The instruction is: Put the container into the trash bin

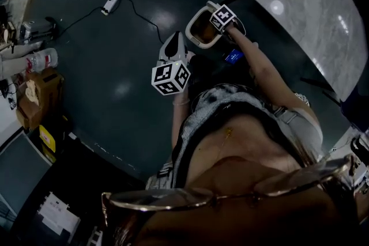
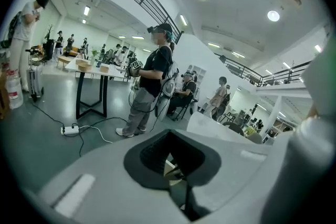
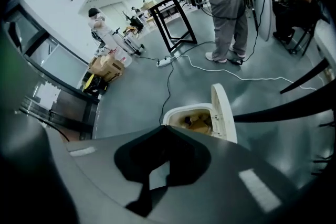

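Marble counter [image 1: 311,3] fills the far right, its curved edge close to the person's right arm. Dark floor [image 1: 115,66] lies open to the left, crossed by a cable and a power strip [image 1: 110,3] farther off, with cardboard boxes [image 1: 40,95] along the left edge. The white trash bin [image 1: 188,27] stands between the counter and the open floor, its lid [image 3: 223,113] raised. The right tool [image 3: 160,175] hovers just above the bin, jaws apart and gripping nothing. The left tool [image 2: 176,186] is just beside the bin on its near left, jaws slightly apart and empty. Tan items [image 3: 197,122] lie inside the bin; which of them is the container cannot be told.
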`<state>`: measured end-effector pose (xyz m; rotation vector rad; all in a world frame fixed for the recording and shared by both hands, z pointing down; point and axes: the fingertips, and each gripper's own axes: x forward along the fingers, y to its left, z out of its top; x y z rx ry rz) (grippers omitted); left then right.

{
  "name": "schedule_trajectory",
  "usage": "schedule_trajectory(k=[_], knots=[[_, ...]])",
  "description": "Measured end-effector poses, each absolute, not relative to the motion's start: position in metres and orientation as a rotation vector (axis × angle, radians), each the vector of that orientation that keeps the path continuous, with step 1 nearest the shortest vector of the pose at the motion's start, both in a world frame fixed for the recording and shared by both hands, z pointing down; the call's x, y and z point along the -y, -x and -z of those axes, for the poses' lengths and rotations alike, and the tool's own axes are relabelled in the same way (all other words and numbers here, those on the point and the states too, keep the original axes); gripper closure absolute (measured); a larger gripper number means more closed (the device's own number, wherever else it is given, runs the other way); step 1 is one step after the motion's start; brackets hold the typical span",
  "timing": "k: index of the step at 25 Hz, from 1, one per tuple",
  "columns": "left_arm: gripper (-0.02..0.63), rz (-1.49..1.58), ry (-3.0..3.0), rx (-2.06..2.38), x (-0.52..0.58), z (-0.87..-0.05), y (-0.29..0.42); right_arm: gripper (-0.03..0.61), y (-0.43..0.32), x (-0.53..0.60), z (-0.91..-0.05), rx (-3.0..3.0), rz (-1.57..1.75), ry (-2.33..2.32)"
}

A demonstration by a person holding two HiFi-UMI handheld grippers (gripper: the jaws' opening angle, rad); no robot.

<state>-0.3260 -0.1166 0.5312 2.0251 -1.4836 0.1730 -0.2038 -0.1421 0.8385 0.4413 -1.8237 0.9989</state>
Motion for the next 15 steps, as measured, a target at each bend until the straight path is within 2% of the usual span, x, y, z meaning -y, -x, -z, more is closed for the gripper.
schedule_trajectory(k=[15], knots=[[0.614, -0.147, -2.173, 1.360, 0.153, -0.525, 0.276, 0.551, 0.209, 0.177, -0.660, 2.251, -0.831, -0.477]])
